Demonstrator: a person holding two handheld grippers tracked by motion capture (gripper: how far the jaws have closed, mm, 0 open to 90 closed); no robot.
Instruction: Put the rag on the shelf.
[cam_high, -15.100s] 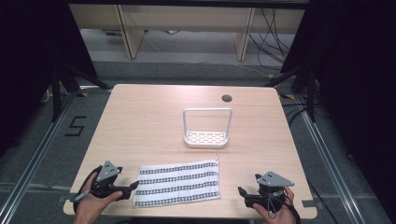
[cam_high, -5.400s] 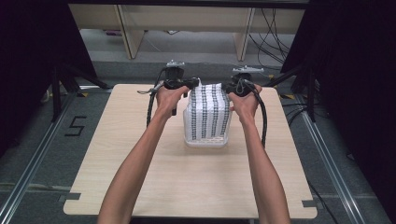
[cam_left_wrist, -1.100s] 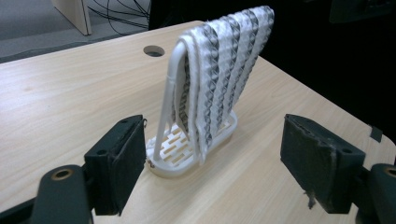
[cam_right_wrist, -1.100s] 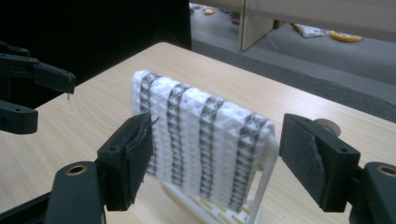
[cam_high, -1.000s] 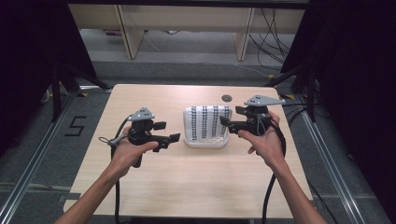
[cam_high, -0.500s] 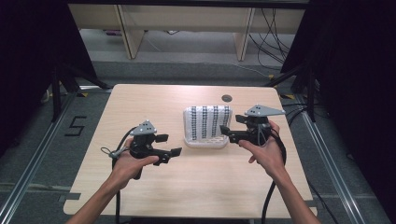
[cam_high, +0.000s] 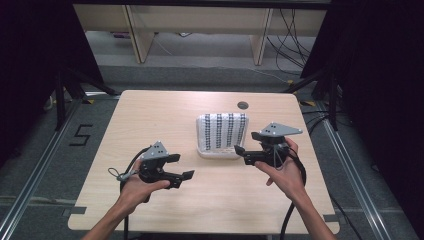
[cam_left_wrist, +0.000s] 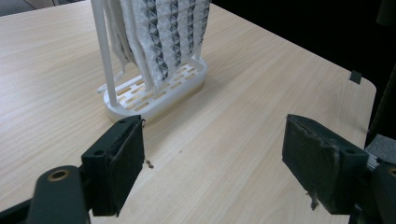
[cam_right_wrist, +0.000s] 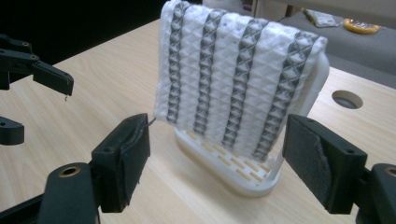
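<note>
Left tool (cam_high: 186, 166): jaws spread wide, nothing between them, pads bare in the left gripper view. Held low above the tabletop (cam_high: 150, 115), jaws pointing toward the rack, well apart from it.

Right tool (cam_high: 241, 153): likewise released, jaws gaping, empty. Just beside the near right corner of the rack in the high view; not touching cloth or frame.

Ahead of both tools: striped towel (cam_right_wrist: 238, 70), white with dark bands, draped over the top bar of the white drying rack (cam_right_wrist: 233, 170). Hangs down both sides, lower edge short of the slotted base. Rack upright on the tabletop, near its far middle, with a round cable hole (cam_high: 243, 105) beyond it.

Judged step: hanging done, tools clearing away from the work. To do it well:
- Keep jaws open during the pull-back so no pad snags the weave.
- Draw straight away from the rack, not sideways across the hanging edge; light frame, likely to tip or slide if nudged.
- Mind the trailing cables; no looping round the base.
- Check drape before leaving: right edge in the right gripper view sits close to the frame's upright, looks even enough.

Pose: left hand (cam_high: 137, 185) gripping from below, forearm entering from the near edge, wrist level. Right hand (cam_high: 282, 167) higher, wrist bent inward, grey plate on top, tool angled left toward the rack.
</note>
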